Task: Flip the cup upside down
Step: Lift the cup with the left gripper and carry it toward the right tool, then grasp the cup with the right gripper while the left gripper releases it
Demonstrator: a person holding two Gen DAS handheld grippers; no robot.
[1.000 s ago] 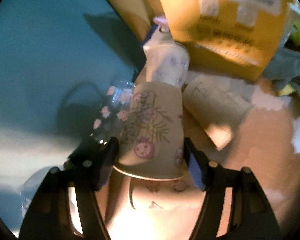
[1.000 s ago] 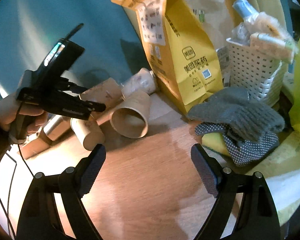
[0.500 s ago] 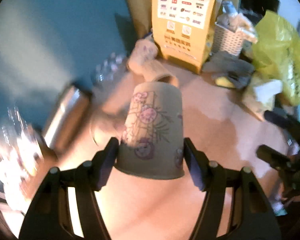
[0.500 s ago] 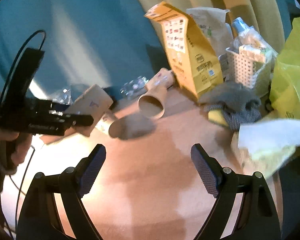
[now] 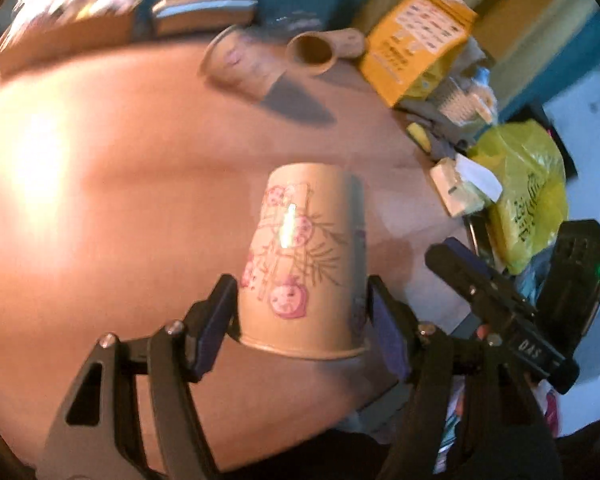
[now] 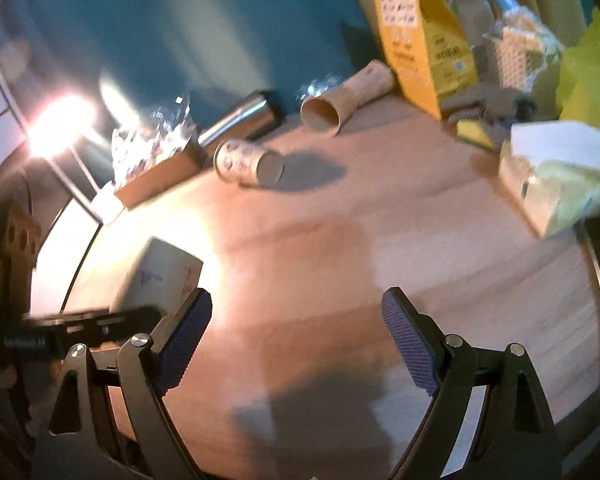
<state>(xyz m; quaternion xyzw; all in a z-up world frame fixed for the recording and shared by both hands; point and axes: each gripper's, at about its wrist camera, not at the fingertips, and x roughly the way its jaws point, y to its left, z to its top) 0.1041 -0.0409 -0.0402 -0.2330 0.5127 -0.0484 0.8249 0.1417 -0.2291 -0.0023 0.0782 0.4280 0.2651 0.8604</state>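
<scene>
My left gripper (image 5: 300, 322) is shut on a paper cup (image 5: 306, 256) with pink flower prints, gripped near its rim, its closed base pointing away from the camera over the wooden table (image 5: 100, 200). In the right wrist view the same cup (image 6: 164, 276) shows at the lower left, blurred, with the left gripper's black body below it. My right gripper (image 6: 296, 344) is open and empty above the table, and its black fingers (image 5: 480, 276) appear at the right of the left wrist view.
Two paper cups lie on their sides at the back: a printed one (image 6: 246, 162) and a plain one (image 6: 336, 104). A steel tumbler (image 6: 240, 122), a yellow bag (image 6: 420, 36), a white basket (image 6: 516, 52), grey cloth and a tissue pack (image 6: 556, 176) crowd the back and right.
My left gripper has carried the cup away from the clutter at the back toward the near middle of the table. The right gripper has pulled back and tilted.
</scene>
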